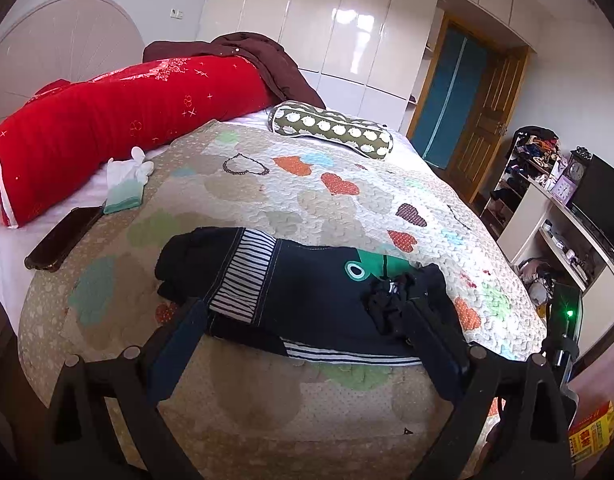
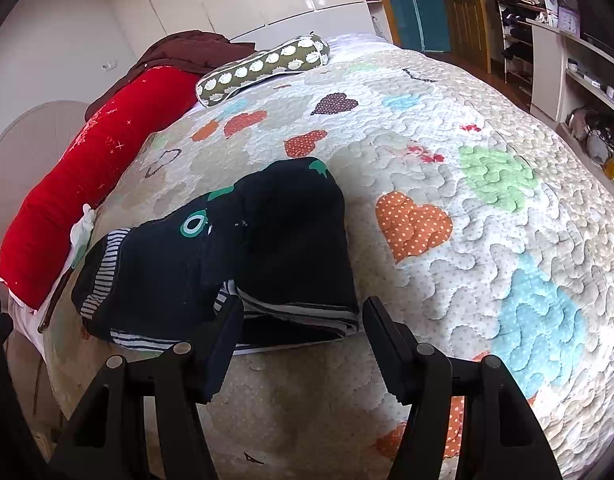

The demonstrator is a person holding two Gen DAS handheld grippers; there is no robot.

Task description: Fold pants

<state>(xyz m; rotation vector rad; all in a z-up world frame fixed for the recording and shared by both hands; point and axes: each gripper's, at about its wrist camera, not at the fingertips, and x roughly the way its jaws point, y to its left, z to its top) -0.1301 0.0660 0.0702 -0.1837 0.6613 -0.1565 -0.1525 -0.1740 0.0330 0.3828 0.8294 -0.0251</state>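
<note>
The dark navy pants [image 1: 303, 292] with striped trim and a green print lie folded in a compact bundle on the quilt. In the right wrist view the pants [image 2: 227, 256] sit just ahead of the fingers. My left gripper [image 1: 307, 320] is open, its fingers spread either side of the bundle's near edge. The right finger [image 1: 431, 320] touches bunched dark fabric. My right gripper [image 2: 303, 320] is open and empty, its jaws astride the bundle's near striped edge.
A heart-patterned quilt [image 1: 347, 184] covers the bed. A red bolster [image 1: 119, 120], a green patterned pillow [image 1: 331, 128], a brown garment [image 1: 263, 60], white gloves [image 1: 127, 184] and a phone [image 1: 63, 240] lie towards the headboard. Shelves and a desk [image 1: 559, 216] stand right of the bed.
</note>
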